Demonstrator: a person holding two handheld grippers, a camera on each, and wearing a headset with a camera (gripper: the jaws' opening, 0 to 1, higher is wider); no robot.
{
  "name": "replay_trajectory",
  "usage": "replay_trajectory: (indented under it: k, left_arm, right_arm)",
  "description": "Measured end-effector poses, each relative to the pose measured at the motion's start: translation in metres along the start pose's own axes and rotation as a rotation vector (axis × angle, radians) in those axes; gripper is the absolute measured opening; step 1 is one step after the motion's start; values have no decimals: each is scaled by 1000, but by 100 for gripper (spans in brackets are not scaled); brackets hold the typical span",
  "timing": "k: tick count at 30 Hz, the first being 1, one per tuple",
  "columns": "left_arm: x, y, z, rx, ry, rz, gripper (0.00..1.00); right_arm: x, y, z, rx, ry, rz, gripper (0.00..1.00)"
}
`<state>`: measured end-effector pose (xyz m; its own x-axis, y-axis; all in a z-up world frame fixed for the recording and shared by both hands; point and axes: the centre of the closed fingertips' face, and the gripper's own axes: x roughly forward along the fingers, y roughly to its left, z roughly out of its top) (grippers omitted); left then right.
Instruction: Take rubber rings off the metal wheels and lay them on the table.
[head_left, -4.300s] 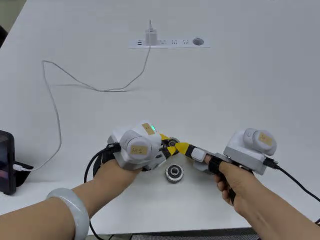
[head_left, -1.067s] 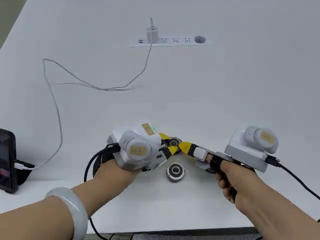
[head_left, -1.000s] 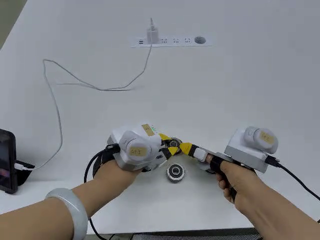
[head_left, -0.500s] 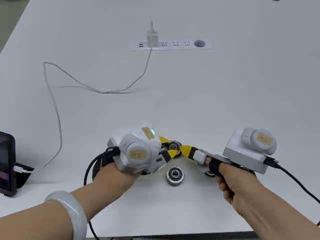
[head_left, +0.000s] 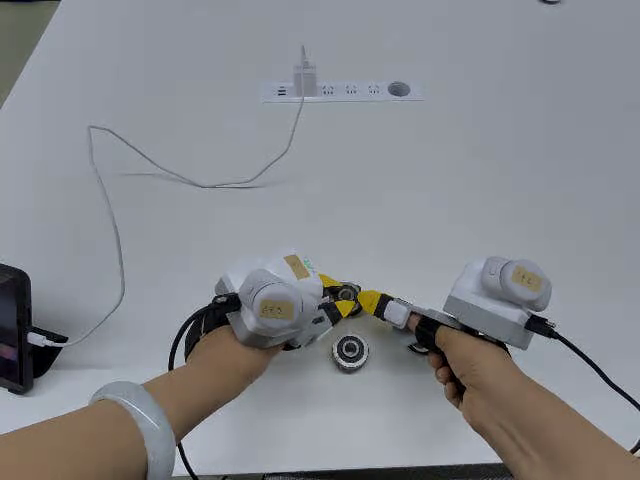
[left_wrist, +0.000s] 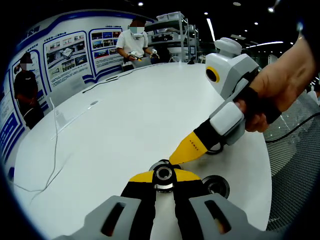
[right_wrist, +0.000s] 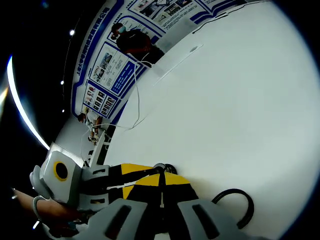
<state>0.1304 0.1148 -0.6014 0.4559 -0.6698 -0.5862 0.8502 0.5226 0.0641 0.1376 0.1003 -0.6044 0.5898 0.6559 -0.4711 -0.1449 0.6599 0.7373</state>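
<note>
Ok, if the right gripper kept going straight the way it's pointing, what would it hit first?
The metal wheel clamped by the left gripper. The yellow tip of the right gripper looks right at the wheel's rim, though whether they touch is unclear.

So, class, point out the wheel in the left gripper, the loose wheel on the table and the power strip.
Held wheel (left_wrist: 164, 175), left gripper view, its hub.
Loose wheel (head_left: 350, 350), head view, its hub.
Power strip (head_left: 335, 91), head view, its white top.

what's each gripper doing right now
Left gripper: shut on metal wheel.
Right gripper: shut, tips at that wheel; whether it grips anything cannot be told.
</note>
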Motion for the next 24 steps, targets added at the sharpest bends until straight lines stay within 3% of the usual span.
replay_trajectory:
  k: [24]
  left_arm:
    - [0,0,0,3,-3,-3,13]
  right_arm:
    - [-3,17,-3,14,15,64,1]
